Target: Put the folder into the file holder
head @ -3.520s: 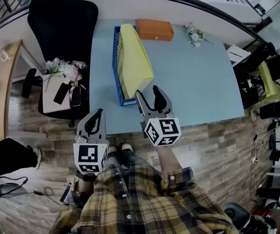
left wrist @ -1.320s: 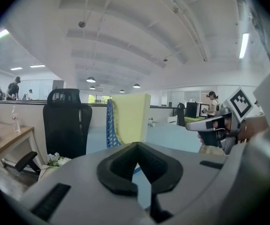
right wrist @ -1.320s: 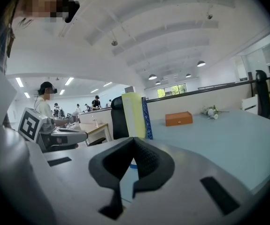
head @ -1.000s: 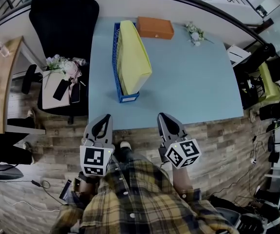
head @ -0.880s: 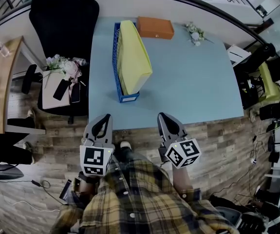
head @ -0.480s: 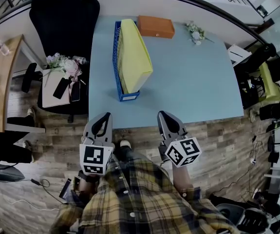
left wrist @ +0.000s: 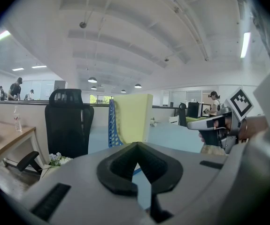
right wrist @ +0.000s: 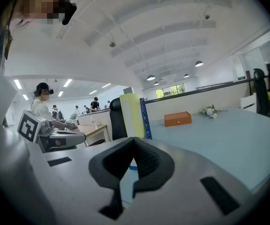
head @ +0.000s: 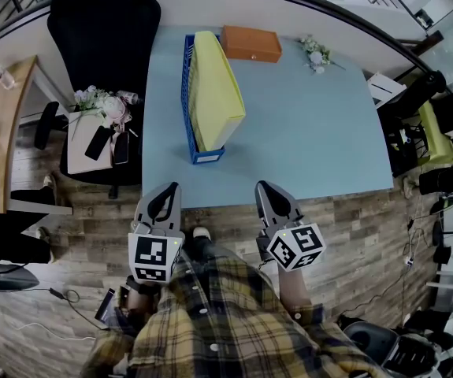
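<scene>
The yellow folder (head: 214, 93) is already stood on edge inside the blue file holder (head: 187, 93), which is set on the light blue table (head: 313, 140) toward its left side, with an orange box (head: 250, 45) just beside its far end. Both claws are held off the near table edge, over the wood floor, well apart from the holder. The left gripper (head: 167, 190) is pressed fully closed with nothing in it. Same is seen for the right gripper (head: 264, 188): jaws together, empty.
</scene>
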The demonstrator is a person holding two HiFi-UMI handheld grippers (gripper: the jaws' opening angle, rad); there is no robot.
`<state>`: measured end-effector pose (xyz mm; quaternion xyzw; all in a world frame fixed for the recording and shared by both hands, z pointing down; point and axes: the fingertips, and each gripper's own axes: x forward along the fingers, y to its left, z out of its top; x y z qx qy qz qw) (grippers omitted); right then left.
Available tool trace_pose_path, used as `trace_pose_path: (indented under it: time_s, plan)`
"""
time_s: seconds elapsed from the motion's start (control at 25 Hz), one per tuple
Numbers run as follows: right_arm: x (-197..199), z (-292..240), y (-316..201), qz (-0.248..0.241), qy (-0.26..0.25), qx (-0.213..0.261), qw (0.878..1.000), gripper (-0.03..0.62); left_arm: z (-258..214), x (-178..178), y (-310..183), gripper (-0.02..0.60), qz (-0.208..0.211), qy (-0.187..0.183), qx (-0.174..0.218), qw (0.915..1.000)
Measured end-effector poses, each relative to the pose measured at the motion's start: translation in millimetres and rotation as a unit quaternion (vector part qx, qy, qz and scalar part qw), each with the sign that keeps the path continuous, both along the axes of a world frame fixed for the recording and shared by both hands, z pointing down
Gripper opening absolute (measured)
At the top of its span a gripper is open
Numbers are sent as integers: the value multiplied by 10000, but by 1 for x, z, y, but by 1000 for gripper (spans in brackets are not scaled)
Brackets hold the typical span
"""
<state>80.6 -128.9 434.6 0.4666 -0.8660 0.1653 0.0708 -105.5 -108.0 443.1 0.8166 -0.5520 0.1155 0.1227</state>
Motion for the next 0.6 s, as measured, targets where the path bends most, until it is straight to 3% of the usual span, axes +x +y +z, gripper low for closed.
trace_pose_path:
  time_s: [0.6]
  plan:
    - [5,6,6,29,20,-12,10000,2,3,-3,3,-9,-60,-51,-29,10000]
